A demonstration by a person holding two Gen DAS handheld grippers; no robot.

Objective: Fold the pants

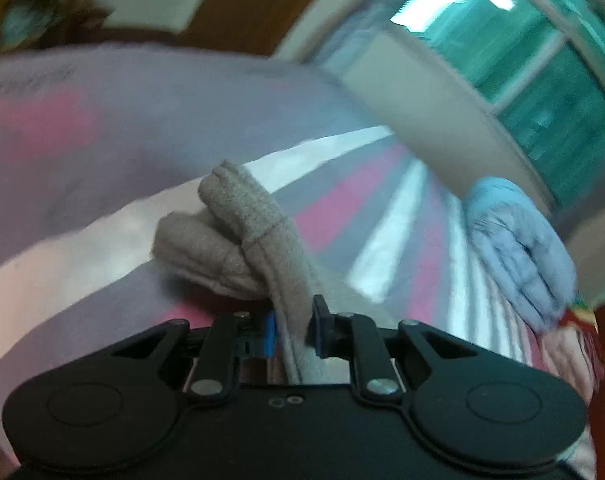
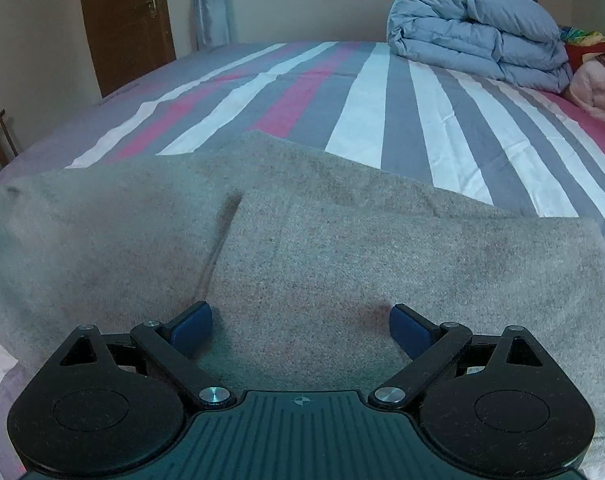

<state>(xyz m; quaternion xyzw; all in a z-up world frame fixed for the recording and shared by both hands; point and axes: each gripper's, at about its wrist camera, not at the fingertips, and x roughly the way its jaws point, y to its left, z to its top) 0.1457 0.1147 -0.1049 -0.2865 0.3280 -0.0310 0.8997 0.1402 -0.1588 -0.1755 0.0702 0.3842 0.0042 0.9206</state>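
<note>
My left gripper (image 1: pixel 292 330) is clamped on a hemmed edge of the beige pants (image 2: pixel 342 248), lifted off the striped bedsheet (image 2: pixel 362 112) to carry a fold, I judge, while my right gripper (image 2: pixel 300 330) gapes wide just above the folded layers ahead of it.

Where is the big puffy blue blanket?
In the right wrist view the folded blue blanket sits at the far right end of the striped bed, below the window, beside a pink blanket.

Beige fuzzy fleece pants (image 2: pixel 342 240): matt, napped cloth. Beneath them, striped grey-white-pink bed sheet (image 2: pixel 366 104): smooth woven cotton look. Beyond the pants, pale blue puffy quilted duvet (image 2: pixel 478 32), soft sheen; brown wooden door (image 2: pixel 126 16), semi-gloss.
</note>
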